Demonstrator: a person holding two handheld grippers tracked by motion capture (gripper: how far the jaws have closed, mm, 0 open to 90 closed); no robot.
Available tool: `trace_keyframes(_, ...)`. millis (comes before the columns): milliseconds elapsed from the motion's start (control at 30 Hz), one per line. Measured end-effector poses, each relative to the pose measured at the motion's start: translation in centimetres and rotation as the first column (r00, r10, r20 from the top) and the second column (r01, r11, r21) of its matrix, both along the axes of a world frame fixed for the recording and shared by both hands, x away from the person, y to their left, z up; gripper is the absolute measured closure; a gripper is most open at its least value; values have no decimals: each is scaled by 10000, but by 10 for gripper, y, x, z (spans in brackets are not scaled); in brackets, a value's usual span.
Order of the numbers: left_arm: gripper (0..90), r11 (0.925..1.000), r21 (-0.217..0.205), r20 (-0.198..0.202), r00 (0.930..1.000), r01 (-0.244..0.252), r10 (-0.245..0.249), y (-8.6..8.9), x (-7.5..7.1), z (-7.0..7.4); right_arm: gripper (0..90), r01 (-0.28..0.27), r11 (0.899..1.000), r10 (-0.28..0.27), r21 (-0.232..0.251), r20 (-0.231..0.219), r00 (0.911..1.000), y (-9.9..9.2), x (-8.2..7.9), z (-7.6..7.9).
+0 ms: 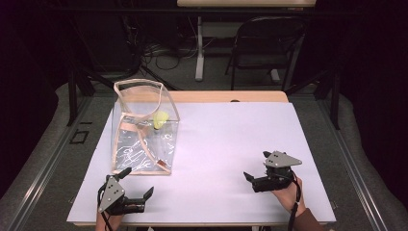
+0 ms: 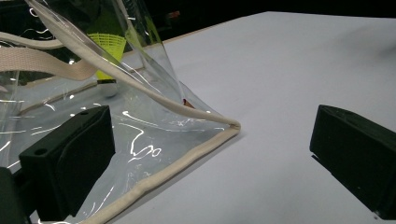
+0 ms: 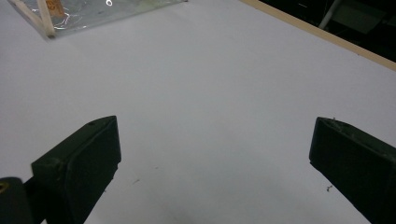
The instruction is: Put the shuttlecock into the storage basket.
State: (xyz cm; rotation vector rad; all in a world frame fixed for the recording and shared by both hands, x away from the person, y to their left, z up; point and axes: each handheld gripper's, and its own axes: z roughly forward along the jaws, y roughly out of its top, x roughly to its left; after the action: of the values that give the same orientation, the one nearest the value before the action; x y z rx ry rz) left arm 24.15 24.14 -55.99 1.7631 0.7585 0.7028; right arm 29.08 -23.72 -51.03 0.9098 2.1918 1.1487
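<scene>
Left gripper [image 1: 136, 184] sits wide open right at the clear bag's [image 1: 144, 144] near corner, way closer than the right gripper [image 1: 256, 169], also open

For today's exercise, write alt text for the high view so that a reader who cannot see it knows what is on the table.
A clear plastic bag with beige trim stands open at the left of a white table, with a yellow-green shuttlecock inside. Nearer the camera, a person holds the left tongs open just in front of the bag and the right tongs open over bare table, both empty.
</scene>
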Motion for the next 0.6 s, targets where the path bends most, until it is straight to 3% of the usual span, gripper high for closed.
trace_keyframes(600, 0, 10000, 24, -11, 10000, 14, -14, 0, 0, 0, 14, -267, 9995, 271, -142, 304, 9992, -9, -26, -15)
